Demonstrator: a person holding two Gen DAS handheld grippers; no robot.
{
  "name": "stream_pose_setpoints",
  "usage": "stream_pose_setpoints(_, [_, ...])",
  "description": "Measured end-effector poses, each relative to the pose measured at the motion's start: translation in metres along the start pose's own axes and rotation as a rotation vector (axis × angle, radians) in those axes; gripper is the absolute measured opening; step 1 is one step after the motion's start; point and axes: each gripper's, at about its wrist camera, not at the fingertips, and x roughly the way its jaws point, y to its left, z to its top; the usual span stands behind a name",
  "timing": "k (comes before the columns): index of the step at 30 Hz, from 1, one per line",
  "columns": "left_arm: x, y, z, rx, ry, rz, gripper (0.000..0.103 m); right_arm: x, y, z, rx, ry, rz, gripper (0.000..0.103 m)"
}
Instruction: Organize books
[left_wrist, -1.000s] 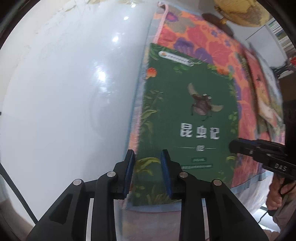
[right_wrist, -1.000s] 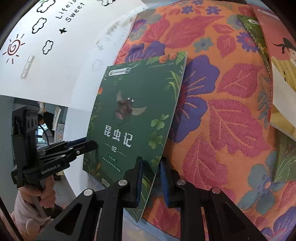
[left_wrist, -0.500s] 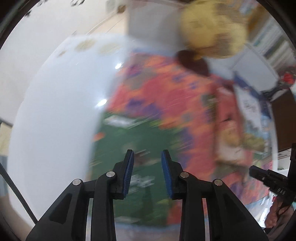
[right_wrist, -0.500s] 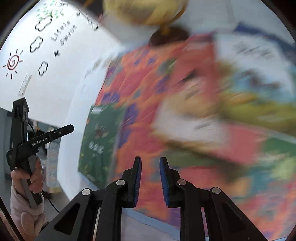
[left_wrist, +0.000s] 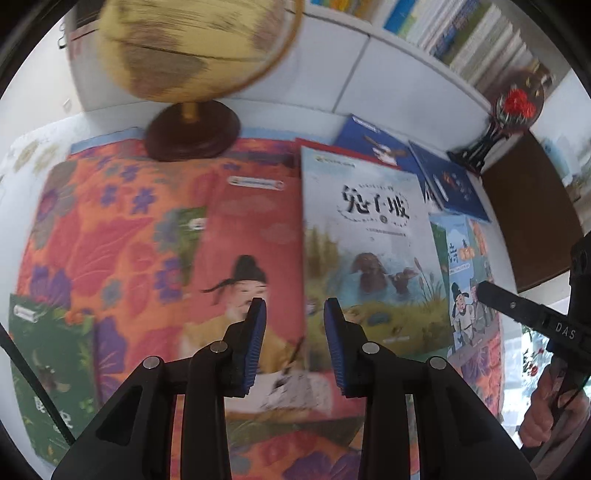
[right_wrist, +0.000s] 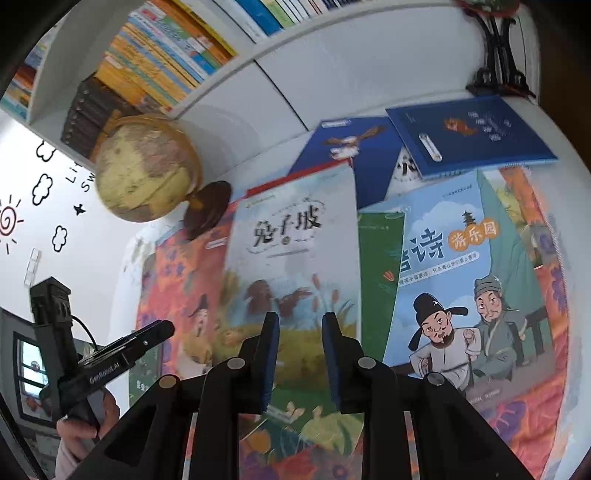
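On the floral cloth (left_wrist: 110, 236), tabletop: grey-white rabbit book (left_wrist: 369, 236) at 12 o'clock of the left gripper (left_wrist: 291, 343), overlapping red book (left_wrist: 255, 236) at 11. Both grippers narrow, empty; right gripper (right_wrist: 295, 354) jaws just widened. Advice: take the top book's near edge first, lifting level.

Ahead of the left gripper (left_wrist: 291, 345) two books (left_wrist: 255, 266) lie side by side on the cloth (left_wrist: 92, 236); a globe (left_wrist: 192, 48) stands behind them.
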Motion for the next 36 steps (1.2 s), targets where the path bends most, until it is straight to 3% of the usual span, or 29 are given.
stream_pose_setpoints(5, [0.017, -0.007, 0.002, 0.014, 0.046, 0.030, 0.030, 0.012, -0.014, -0.001, 0.044, 0.014, 0.038, 0.023])
stream_pose_setpoints(16, [0.046, 0.002, 0.011, 0.016, 0.094, -0.019, 0.031, 0.042, -0.029, 0.004, 0.059, 0.038, -0.030, 0.023])
stream_pose_setpoints(19, [0.048, 0.003, 0.014, 0.024, 0.078, -0.033, 0.038, 0.045, -0.031, 0.006, 0.043, 0.034, -0.016, 0.023])
stream_pose_setpoints(22, [0.051, 0.002, 0.016, 0.037, 0.067, -0.039, 0.054, 0.047, -0.029, 0.008, 0.018, 0.023, 0.000, 0.033])
stream_pose_setpoints(24, [0.052, 0.001, 0.016, 0.042, 0.059, -0.046, 0.063, 0.047, -0.027, 0.008, 0.017, 0.016, -0.021, 0.057])
stream_pose_setpoints(26, [0.053, -0.003, 0.015, 0.052, 0.052, -0.044, 0.067, 0.046, -0.029, 0.008, 0.015, -0.009, -0.076, 0.057])
stream_pose_setpoints(28, [0.053, -0.005, 0.015, 0.064, 0.050, -0.052, 0.067, 0.045, -0.035, 0.008, 0.046, -0.007, -0.025, 0.057])
stream_pose_setpoints(32, [0.053, -0.019, 0.011, 0.101, 0.058, -0.153, 0.067, 0.046, -0.037, 0.007, 0.048, 0.003, 0.025, 0.057])
stream_pose_setpoints(34, [0.054, -0.032, 0.006, 0.143, 0.054, -0.113, 0.067, 0.048, -0.033, 0.005, 0.055, 0.017, 0.065, 0.061])
stream_pose_setpoints(36, [0.055, -0.042, 0.002, 0.186, 0.057, -0.067, 0.068, 0.047, -0.030, 0.002, 0.040, 0.014, 0.039, 0.061])
